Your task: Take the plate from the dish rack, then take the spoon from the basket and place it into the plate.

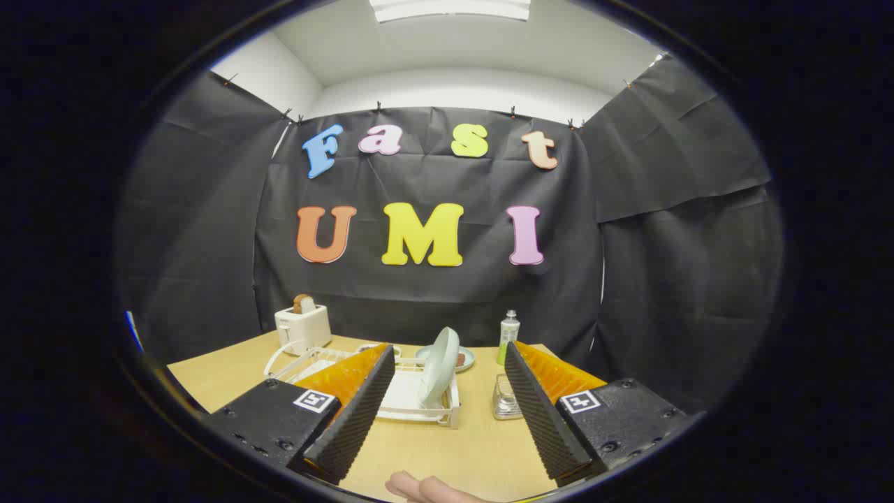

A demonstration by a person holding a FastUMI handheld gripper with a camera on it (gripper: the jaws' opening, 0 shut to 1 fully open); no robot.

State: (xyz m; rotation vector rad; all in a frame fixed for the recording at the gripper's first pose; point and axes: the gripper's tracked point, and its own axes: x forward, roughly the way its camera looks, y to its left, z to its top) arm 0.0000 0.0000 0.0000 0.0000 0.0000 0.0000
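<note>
The worktop (433,447) is a light wood surface running back to the black cloth wall. The tool (441,412) is held above its near edge, its jaws spread wide and holding nothing; its two ribbed black fingers (360,412) angle apart with bare worktop between them. A white wire dish rack (412,402) sits toward the middle of the worktop, just ahead of the fingers and partly hidden behind the left one. The plate (441,374), pale green, stands on edge in the rack, at the side of the rack nearer the right finger, leaning slightly and untouched. A white toaster (302,327) stands at the far left corner of the worktop with a slice of bread (304,303) rising from its slot. A shallow dish (464,358) lies behind the rack toward the far edge, with something small and dark on it that cannot be identified. A green-and-white bottle (509,337) stands upright near the far edge, to the right of that dish. A small clear container (504,404) rests on the worktop right of the rack, just against the inner side of the right finger; whether this is the basket, and whether it holds the spoon, cannot be determined. Fingertips of a person's hand (426,489) show at the near edge of the worktop, below the tool.
</note>
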